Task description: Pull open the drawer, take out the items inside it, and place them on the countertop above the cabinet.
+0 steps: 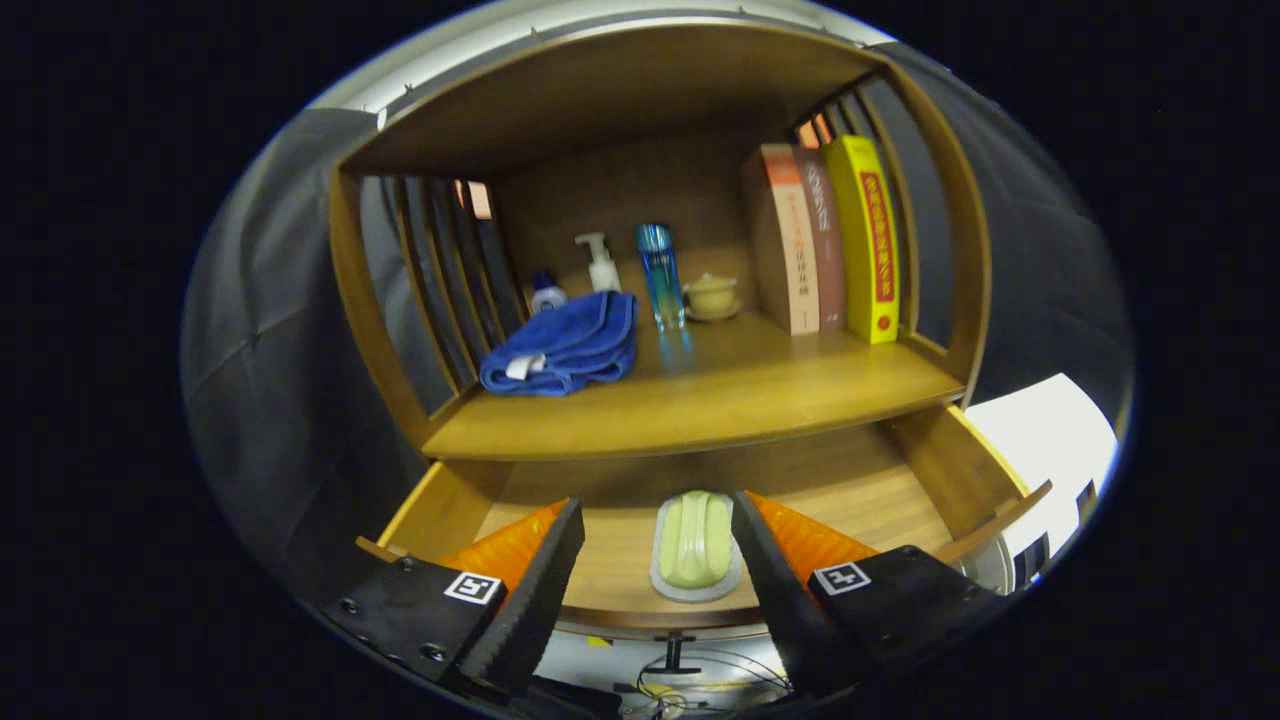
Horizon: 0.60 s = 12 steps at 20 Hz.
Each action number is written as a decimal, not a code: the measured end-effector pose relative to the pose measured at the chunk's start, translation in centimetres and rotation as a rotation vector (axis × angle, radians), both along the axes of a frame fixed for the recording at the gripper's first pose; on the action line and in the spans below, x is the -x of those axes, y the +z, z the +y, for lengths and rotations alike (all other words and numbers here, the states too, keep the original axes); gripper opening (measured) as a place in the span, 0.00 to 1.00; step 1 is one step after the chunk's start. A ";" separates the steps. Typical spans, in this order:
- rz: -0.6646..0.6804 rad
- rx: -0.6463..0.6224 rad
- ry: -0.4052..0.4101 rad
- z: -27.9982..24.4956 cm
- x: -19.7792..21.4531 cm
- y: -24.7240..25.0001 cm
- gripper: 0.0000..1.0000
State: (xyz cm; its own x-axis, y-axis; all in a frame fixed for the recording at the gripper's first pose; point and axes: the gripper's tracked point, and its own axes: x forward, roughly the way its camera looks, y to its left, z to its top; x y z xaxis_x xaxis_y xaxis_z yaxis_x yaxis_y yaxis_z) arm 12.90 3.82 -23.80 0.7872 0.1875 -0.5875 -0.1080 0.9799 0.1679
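Drawer (930,480): pulled open below countertop (700,400) of wooden cabinet. Contents: one pale green soap-like bar on a light dish (696,548), near the front edge, centre. Gripper (655,525): spread wide, holding nothing, hovering above the drawer front; dish between the fingers, closer to the right one. Countertop holdings: folded blue towel (565,348) at left; pump bottle (600,265), blue tumbler (660,275) and small lidded cup (711,295) at far centre; books (830,245) at right. Risks, judged: off-centre closure nudging dish sideways or tipping it; smooth bar sliding off dish on lift; fingers catching drawer lip or countertop edge on the way up; crowded far side, so bare near-centre strip safest for placement.
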 end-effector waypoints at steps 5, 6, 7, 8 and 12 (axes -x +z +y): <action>0.130 0.241 0.126 1.0 -1.4 -6.2 0.98; 0.157 0.250 0.142 1.5 -1.3 -7.2 0.97; 0.179 0.240 0.151 2.2 -1.3 -8.2 0.96; 0.201 0.231 0.140 2.3 -1.3 -9.0 0.95; 0.287 0.187 0.048 1.1 -1.5 -11.6 0.92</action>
